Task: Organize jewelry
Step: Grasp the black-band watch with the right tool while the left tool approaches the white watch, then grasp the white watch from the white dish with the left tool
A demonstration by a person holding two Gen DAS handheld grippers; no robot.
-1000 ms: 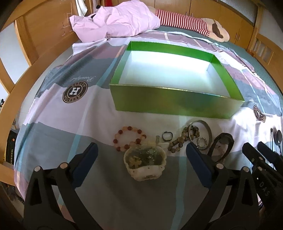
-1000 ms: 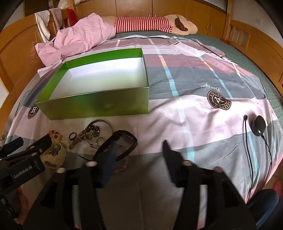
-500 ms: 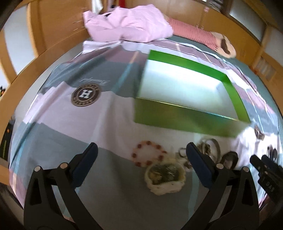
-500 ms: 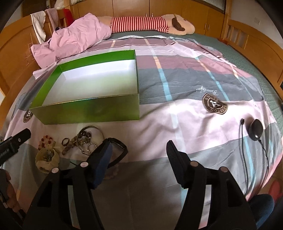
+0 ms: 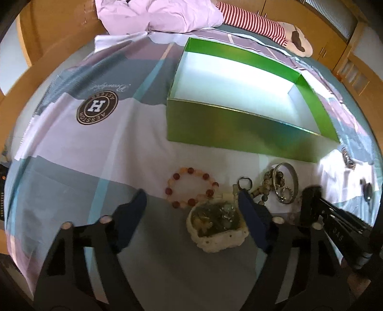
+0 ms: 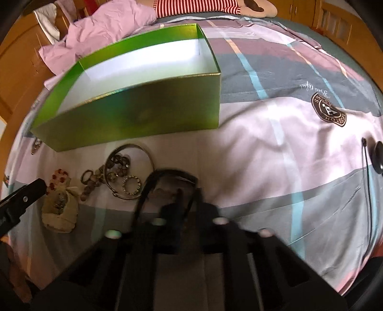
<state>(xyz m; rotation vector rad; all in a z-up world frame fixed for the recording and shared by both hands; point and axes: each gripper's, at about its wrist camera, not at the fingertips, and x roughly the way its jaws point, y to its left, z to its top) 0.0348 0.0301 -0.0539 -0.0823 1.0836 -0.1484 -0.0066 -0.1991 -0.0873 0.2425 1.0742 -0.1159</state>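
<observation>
Jewelry lies on the bedspread in front of an empty green box (image 5: 239, 129) (image 6: 134, 114): a red bead bracelet (image 5: 191, 186), a cream pouch of trinkets (image 5: 215, 222) (image 6: 59, 210), a small dark ring (image 5: 244, 183), brown beads (image 6: 117, 167), a silver bangle (image 5: 287, 181) (image 6: 130, 169) and a black bangle (image 6: 172, 189). My left gripper (image 5: 191, 213) is open, its fingers either side of the pouch and bead bracelet. My right gripper (image 6: 189, 203) has closed on the near rim of the black bangle.
A pink blanket (image 5: 155, 14) and a striped plush toy (image 5: 258, 21) lie behind the box. A black cable with a round puck (image 6: 378, 158) lies at the right. Wooden bed rails surround the bedspread.
My right gripper moved forward and down and closed from open onto the black bangle. My left gripper swung left, then dropped toward the pouch and narrowed somewhat.
</observation>
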